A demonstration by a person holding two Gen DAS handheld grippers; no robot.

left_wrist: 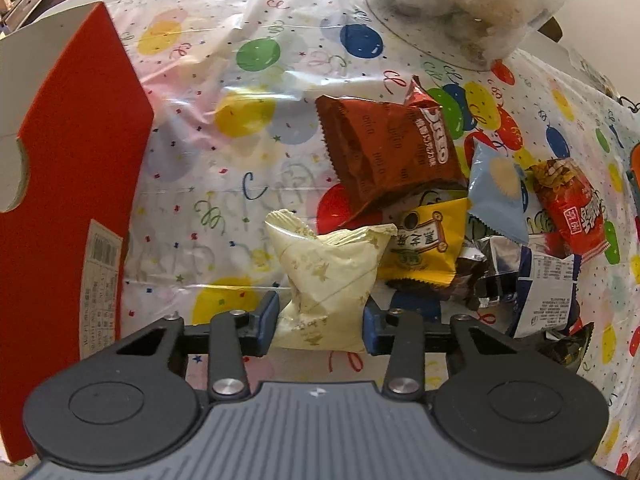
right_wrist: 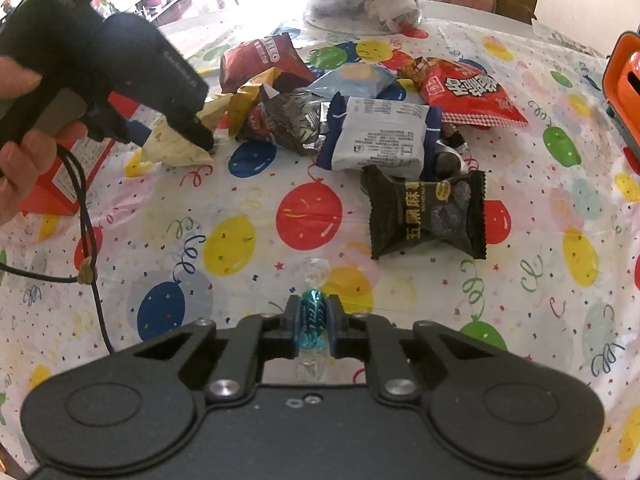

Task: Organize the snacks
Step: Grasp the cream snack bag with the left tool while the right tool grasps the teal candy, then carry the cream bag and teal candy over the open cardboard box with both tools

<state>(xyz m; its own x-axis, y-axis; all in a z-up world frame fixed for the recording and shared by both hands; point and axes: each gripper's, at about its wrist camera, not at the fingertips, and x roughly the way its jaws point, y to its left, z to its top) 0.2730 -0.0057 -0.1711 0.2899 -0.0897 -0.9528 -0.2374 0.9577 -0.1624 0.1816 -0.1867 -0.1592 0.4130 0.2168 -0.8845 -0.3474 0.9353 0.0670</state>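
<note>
A pile of snack packets lies on the balloon-print tablecloth point(left_wrist: 224, 168). My left gripper point(left_wrist: 320, 320) is shut on a pale cream packet point(left_wrist: 328, 276), its blue pads pressing both sides. Behind it lie a brown Oreo packet point(left_wrist: 384, 148), a yellow packet point(left_wrist: 428, 240), a light blue packet point(left_wrist: 496, 192) and a red packet point(left_wrist: 572, 208). My right gripper point(right_wrist: 314, 320) is shut on a small blue wrapped candy point(right_wrist: 313, 318). Just beyond it lie a black packet point(right_wrist: 428, 216) and a white-and-blue packet point(right_wrist: 380, 136). The left gripper point(right_wrist: 200, 136) shows in the right wrist view, held by a hand point(right_wrist: 24, 152).
A red cardboard box point(left_wrist: 68, 184) stands at the left of the table. A clear plastic bag of treats point(left_wrist: 460, 4) sits at the far edge. An orange container point(right_wrist: 626, 92) is at the right edge. A black cord point(right_wrist: 92, 264) hangs from the left gripper.
</note>
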